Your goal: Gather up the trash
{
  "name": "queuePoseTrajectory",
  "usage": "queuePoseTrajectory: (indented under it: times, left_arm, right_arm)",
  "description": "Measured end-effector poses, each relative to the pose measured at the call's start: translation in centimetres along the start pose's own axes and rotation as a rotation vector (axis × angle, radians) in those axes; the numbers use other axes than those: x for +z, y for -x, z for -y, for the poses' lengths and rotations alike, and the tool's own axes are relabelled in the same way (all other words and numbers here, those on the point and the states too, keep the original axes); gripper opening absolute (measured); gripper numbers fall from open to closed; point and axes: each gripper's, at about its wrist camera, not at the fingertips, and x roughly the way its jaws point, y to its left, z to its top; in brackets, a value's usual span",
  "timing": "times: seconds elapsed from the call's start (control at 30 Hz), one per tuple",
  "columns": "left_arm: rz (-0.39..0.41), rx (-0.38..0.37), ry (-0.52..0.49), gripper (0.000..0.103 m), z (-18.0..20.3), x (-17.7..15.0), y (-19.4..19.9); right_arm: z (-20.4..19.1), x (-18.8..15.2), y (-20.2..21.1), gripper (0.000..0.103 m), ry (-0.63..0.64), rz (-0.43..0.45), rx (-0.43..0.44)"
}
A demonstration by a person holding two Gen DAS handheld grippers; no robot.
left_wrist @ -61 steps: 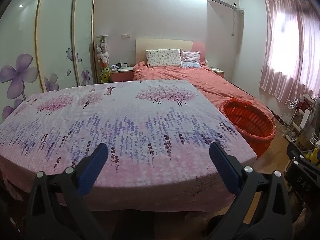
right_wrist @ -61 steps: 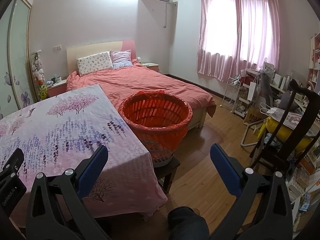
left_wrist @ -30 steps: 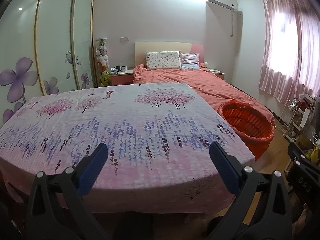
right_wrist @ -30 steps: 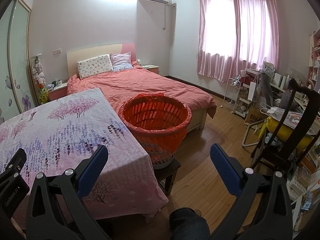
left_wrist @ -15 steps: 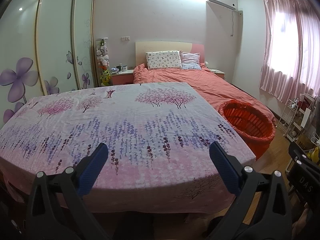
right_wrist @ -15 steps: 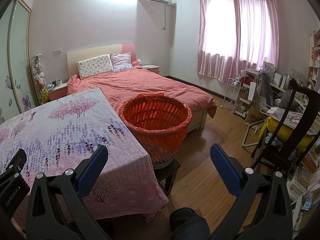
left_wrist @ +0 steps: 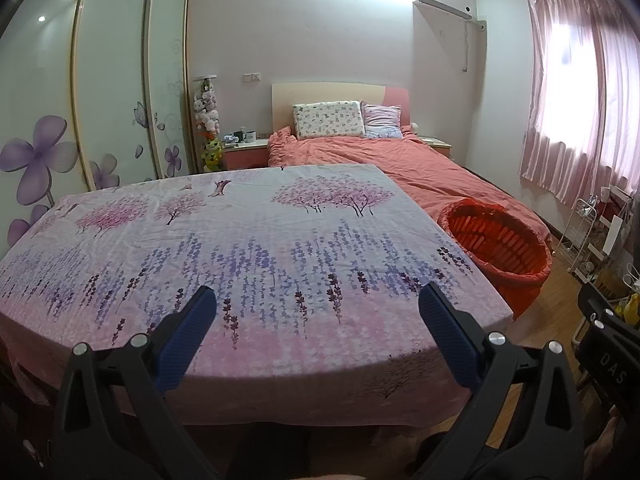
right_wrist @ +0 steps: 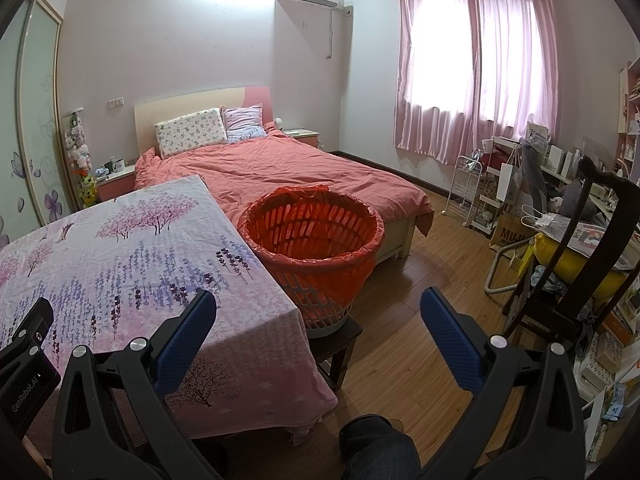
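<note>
The biggest thing close by is a table under a flowery cloth (left_wrist: 256, 248), with pink trees and purple blooms printed on it. It fills most of the left wrist view and shows on the left side of the right wrist view (right_wrist: 120, 264) too. No trash can be seen on the cloth.

Behind the table is a bed with an orange-pink cover (right_wrist: 288, 172). Two pillows (left_wrist: 329, 119) lean on the headboard. A tall wardrobe with purple flowers on its doors (left_wrist: 104, 92) stands along the left wall. Pink curtains (right_wrist: 476, 64) hang over a bright window.

The trash basket (right_wrist: 312, 240) is round and lined with a red bag. It sits on a small dark stool (right_wrist: 340, 340) just beside the right edge of the table, between the table and the bed. In the left wrist view the basket (left_wrist: 496, 240) peeks out past the table's right side.

A dark wooden chair (right_wrist: 592, 264) stands to the right, near a messy desk.

The left claw (left_wrist: 316, 308) is wide apart, over the near edge of the cloth, and holds nothing. The right claw (right_wrist: 318, 312) is wide apart too, holds nothing, and points toward the basket and the wood floor (right_wrist: 400, 360). A dark knee (right_wrist: 376, 440) of the person shows at the bottom.
</note>
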Motion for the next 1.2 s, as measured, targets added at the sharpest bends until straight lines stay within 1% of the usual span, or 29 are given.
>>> queuePoseTrajectory:
  times: [1.2]
  left_arm:
    - [-0.001, 0.012, -0.002, 0.099, -0.47, -0.21, -0.10]
  right_arm:
    - [-0.10, 0.04, -0.01, 0.101, 0.000, -0.001, 0.002]
